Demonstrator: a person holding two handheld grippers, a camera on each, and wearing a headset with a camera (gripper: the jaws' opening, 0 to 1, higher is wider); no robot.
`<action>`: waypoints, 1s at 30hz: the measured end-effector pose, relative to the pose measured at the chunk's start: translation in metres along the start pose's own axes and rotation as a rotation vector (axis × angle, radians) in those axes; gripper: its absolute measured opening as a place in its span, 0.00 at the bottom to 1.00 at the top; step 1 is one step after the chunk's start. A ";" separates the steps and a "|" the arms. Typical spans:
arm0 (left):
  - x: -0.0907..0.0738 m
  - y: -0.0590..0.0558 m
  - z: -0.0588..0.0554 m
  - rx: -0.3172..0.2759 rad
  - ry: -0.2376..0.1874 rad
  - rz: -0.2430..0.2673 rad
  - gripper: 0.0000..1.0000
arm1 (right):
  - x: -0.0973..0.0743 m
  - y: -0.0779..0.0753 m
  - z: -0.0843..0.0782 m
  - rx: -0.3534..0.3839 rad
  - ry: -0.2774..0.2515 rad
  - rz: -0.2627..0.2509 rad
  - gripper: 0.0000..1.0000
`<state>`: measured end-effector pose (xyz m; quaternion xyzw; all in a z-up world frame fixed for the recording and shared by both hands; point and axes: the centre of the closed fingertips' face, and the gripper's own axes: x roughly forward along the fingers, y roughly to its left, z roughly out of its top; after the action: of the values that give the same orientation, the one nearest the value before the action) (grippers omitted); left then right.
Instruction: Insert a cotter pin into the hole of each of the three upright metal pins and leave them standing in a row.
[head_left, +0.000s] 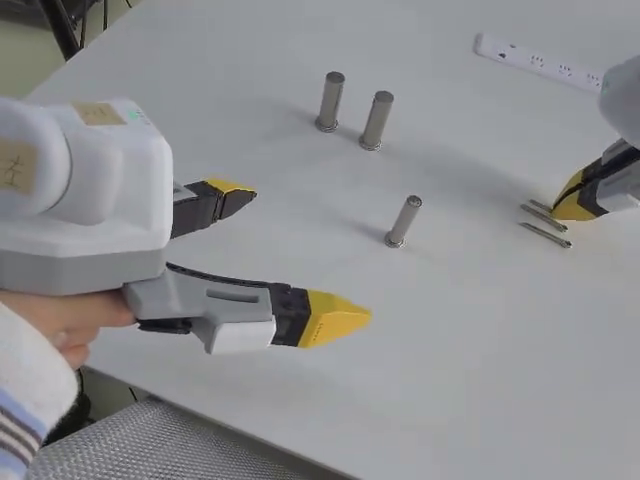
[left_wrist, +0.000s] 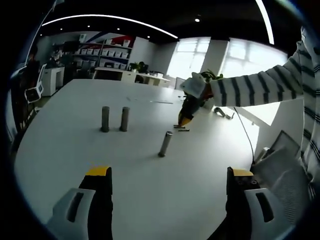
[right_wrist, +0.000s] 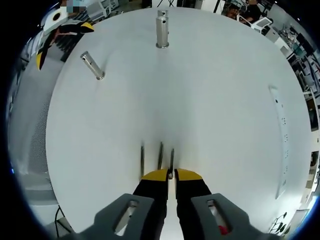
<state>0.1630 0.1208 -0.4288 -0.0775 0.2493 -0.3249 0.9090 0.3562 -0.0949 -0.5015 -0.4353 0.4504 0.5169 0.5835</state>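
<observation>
Three upright metal pins stand on the white table: two close together at the back (head_left: 330, 100) (head_left: 377, 120) and one nearer (head_left: 404, 220), which looks tilted. My left gripper (head_left: 290, 255) hovers open to their left with nothing between its jaws; its own view shows the pins (left_wrist: 105, 119) (left_wrist: 124, 119) (left_wrist: 165, 143) ahead. Thin cotter pins (head_left: 545, 225) lie at the right. My right gripper (right_wrist: 170, 174) rests at their near ends, jaws closed on the end of the rightmost cotter pin (right_wrist: 172, 159); two others (right_wrist: 142, 162) (right_wrist: 160, 156) lie beside it.
A white power strip (head_left: 535, 60) lies at the table's back right. A grey mesh chair back (head_left: 170, 445) sits below the table's near edge. Bare tabletop (head_left: 480, 350) spreads between the grippers. Desks and shelves stand far behind.
</observation>
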 end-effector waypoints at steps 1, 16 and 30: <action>0.000 -0.001 0.000 0.001 0.001 -0.002 0.94 | 0.000 0.001 0.001 0.003 0.003 0.000 0.00; 0.001 -0.007 0.008 0.046 0.029 -0.008 0.94 | -0.001 0.003 0.002 0.216 -0.033 0.003 0.00; 0.000 -0.018 0.016 0.020 0.019 -0.014 0.89 | -0.002 0.003 0.002 0.205 0.032 -0.043 0.00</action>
<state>0.1615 0.1060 -0.4092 -0.0672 0.2543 -0.3343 0.9050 0.3536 -0.0936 -0.4989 -0.3913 0.5005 0.4484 0.6287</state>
